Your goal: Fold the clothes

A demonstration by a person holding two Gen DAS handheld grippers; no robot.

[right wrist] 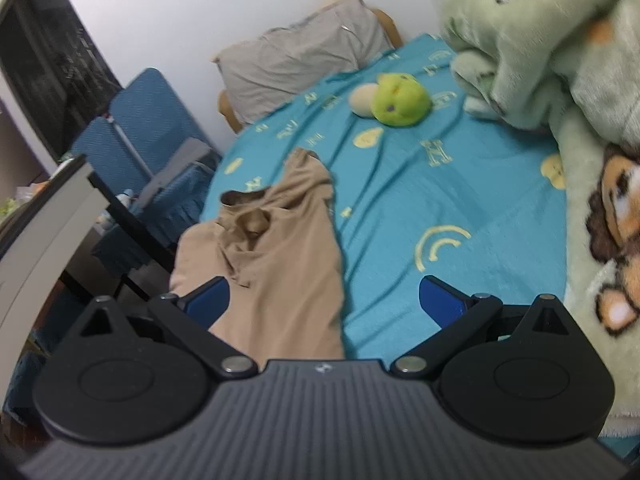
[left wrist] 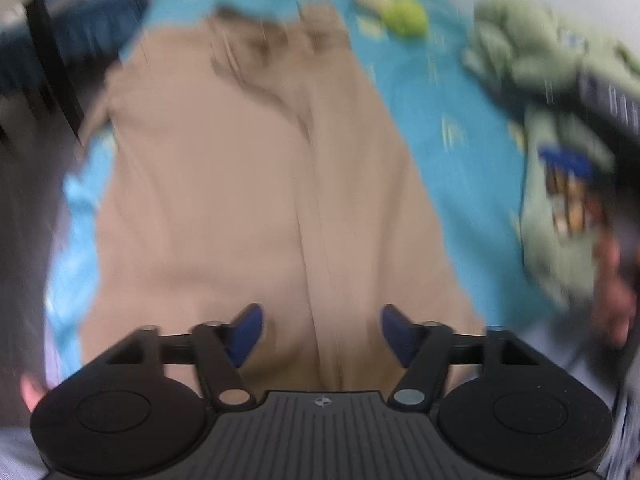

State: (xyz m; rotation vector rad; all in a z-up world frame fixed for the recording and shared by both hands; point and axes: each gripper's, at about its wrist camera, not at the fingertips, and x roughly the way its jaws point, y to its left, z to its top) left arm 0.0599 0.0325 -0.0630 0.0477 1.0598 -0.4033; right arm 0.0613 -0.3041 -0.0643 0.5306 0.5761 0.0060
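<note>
A tan garment (left wrist: 248, 200) lies lengthwise on the teal bedsheet (left wrist: 452, 128), its collar end away from me; the left wrist view is blurred by motion. My left gripper (left wrist: 322, 330) hovers over the near end of the garment, open, nothing between its blue pads (left wrist: 250, 326). In the right wrist view the same tan garment (right wrist: 276, 256) lies folded into a narrow strip on the sheet (right wrist: 440, 200). My right gripper (right wrist: 324, 298) is open above the garment's near right edge and holds nothing.
A green plush toy (right wrist: 400, 98) and a beige one (right wrist: 362, 98) sit farther up the bed, near a grey pillow (right wrist: 300, 56). A pale green cartoon blanket (right wrist: 560, 80) is heaped on the right. A blue folding chair (right wrist: 152, 140) and dark furniture stand left of the bed.
</note>
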